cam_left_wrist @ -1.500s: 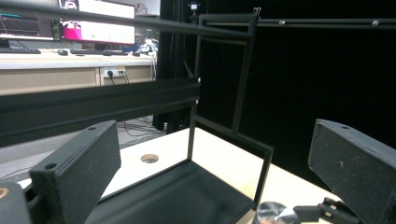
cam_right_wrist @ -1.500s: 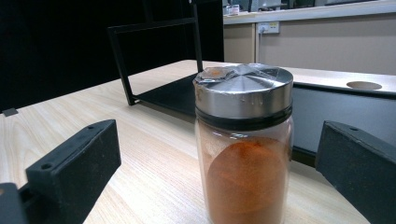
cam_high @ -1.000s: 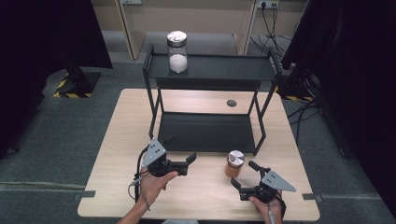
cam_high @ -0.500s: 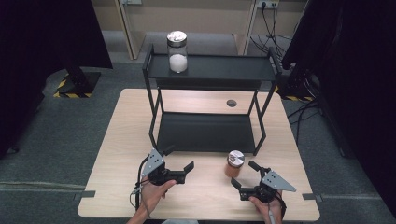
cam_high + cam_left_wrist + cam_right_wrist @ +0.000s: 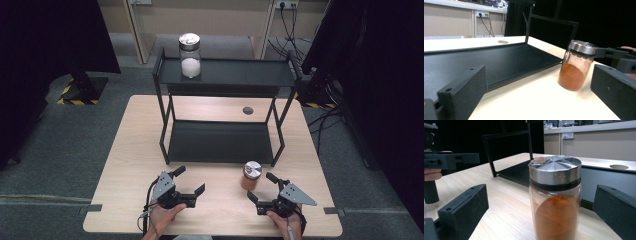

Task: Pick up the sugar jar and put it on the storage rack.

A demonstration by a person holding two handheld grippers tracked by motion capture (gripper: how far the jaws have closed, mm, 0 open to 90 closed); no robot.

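Standing upright, the spice jar (image 5: 251,175) sits just before the right claw (image 5: 260,189), spread wide.

The left hand-held gripper (image 5: 189,181) is drawing back over the worktop (image 5: 125,150) toward the person's edge and, as far as the high view lets me judge, turning its spread jaws slightly more toward the spice jar (image 5: 251,174).

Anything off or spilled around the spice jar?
Nothing spilled. The orange spice jar stands upright on the table, but its powder is heaped to one side and the film over its lid looks wrinkled, with an orange smudge.
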